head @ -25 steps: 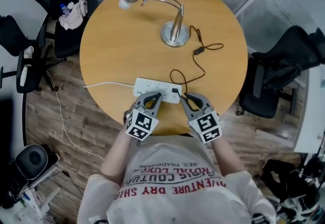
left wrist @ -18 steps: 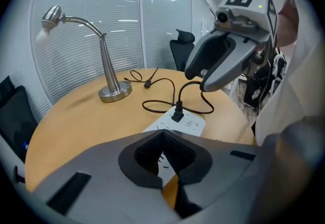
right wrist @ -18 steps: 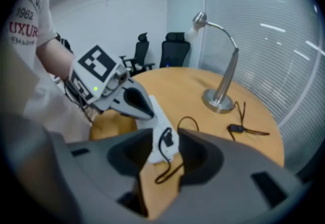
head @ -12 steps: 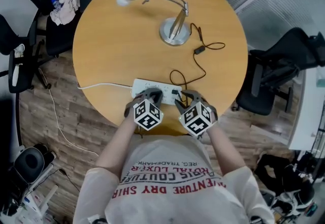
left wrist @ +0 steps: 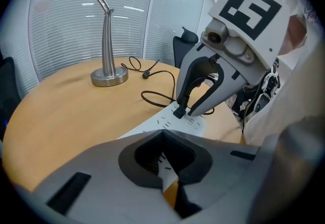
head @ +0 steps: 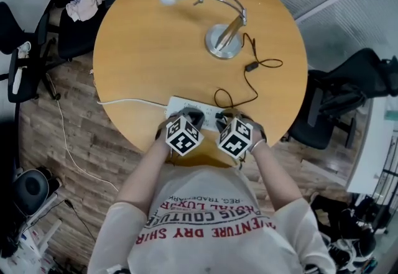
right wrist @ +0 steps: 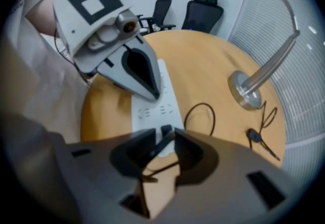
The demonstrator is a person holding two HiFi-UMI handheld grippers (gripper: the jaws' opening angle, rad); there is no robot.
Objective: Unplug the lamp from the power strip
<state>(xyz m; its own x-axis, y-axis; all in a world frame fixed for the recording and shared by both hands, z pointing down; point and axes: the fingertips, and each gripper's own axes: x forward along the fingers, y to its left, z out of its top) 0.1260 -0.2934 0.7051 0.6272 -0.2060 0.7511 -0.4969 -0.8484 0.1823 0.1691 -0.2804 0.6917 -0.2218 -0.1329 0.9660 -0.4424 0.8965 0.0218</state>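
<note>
A white power strip [head: 186,105] lies near the front edge of the round wooden table [head: 143,61]. The lamp's black plug [head: 219,118] sits in its right end. The thin black cord [head: 247,89] loops back to the silver desk lamp [head: 224,40]. My left gripper [head: 191,116] is shut, with its tips resting on top of the strip [right wrist: 152,111]. My right gripper [left wrist: 187,111] stands over the plug [left wrist: 179,112]. Its jaws are closing, one on each side of the plug [right wrist: 165,130], with a small gap still showing.
The strip's white cable [head: 130,102] runs left off the table to the wooden floor. An inline switch [head: 251,67] lies on the lamp cord. Black office chairs stand at the right [head: 336,99] and left [head: 31,68], one with a cloth [head: 84,2] on it.
Both grippers have tipped more upright and drawn closer together over the strip. The right jaws have moved from beside the plug to straddle it.
</note>
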